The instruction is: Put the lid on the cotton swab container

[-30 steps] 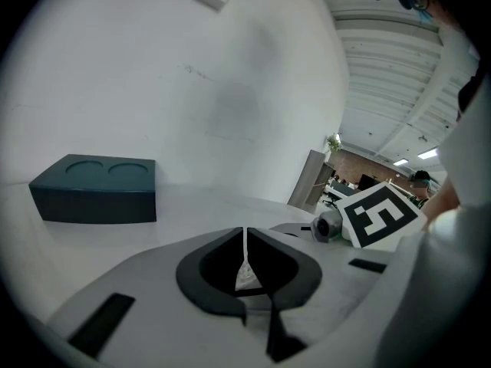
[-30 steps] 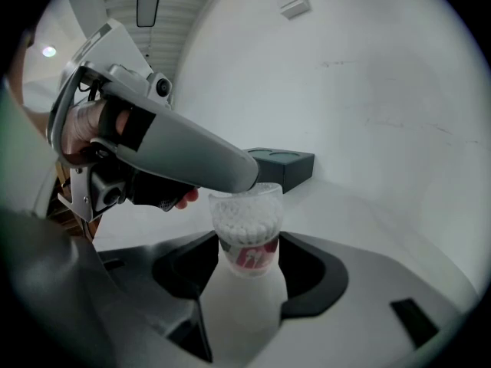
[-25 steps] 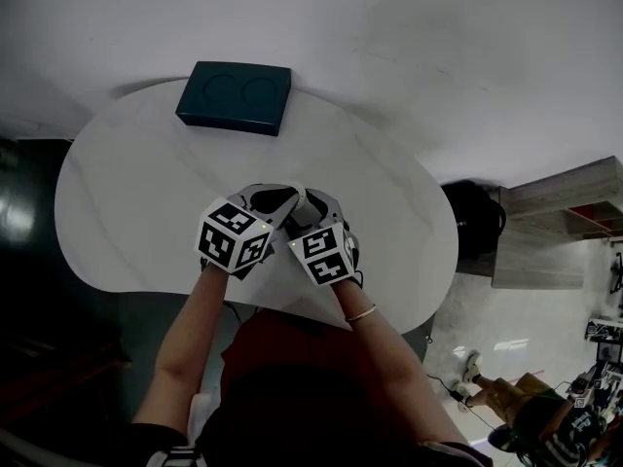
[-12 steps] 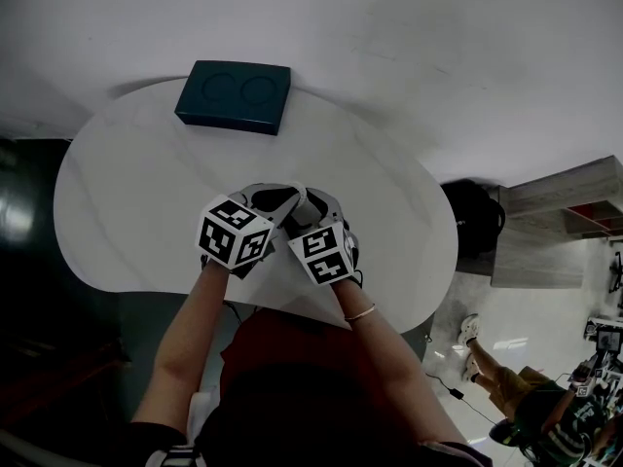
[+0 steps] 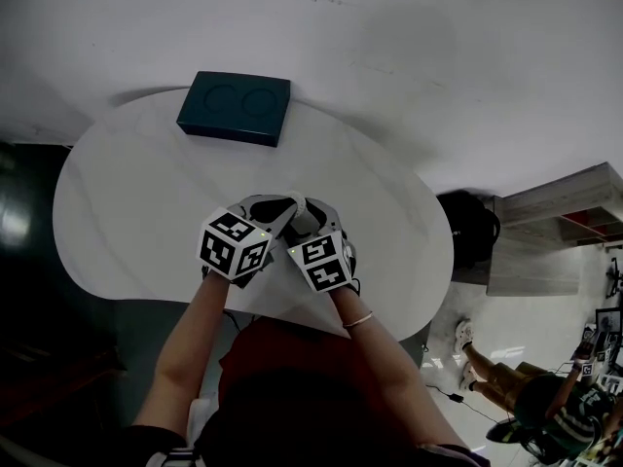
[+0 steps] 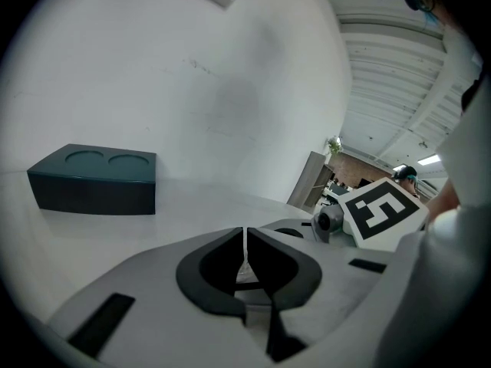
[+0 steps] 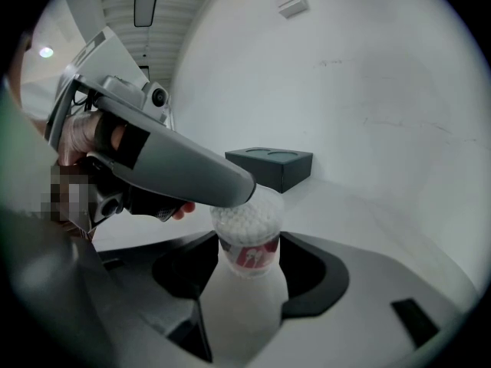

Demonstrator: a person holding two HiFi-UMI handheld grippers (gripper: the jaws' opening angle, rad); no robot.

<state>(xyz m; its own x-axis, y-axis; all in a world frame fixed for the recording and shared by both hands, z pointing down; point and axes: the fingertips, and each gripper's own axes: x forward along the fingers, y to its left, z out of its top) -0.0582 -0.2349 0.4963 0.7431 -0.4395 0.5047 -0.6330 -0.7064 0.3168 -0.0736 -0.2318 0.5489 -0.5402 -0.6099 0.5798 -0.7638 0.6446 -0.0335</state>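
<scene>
A clear cotton swab container [image 7: 247, 244] with a red label and white swab heads inside stands upright between the jaws of my right gripper [image 7: 249, 271], which is shut on it. The container's clear lid [image 7: 266, 198] sits at its top, pinched at the edge by my left gripper [image 7: 234, 191]. In the left gripper view that gripper [image 6: 245, 245] is shut, with only a thin pale sliver of the lid [image 6: 244, 265] showing between its jaws. In the head view the left gripper [image 5: 288, 205] and right gripper [image 5: 313, 218] meet over the table's near side and hide the container.
A dark teal box [image 5: 235, 107] with two round recesses lies at the far edge of the white oval table [image 5: 127, 193]. A white wall rises behind it. A wooden shelf unit [image 5: 560, 224] and a person [image 5: 531, 397] are on the floor to the right.
The grippers have hardly moved and stay together. The view has shifted slightly, and the person on the floor at the right has moved.
</scene>
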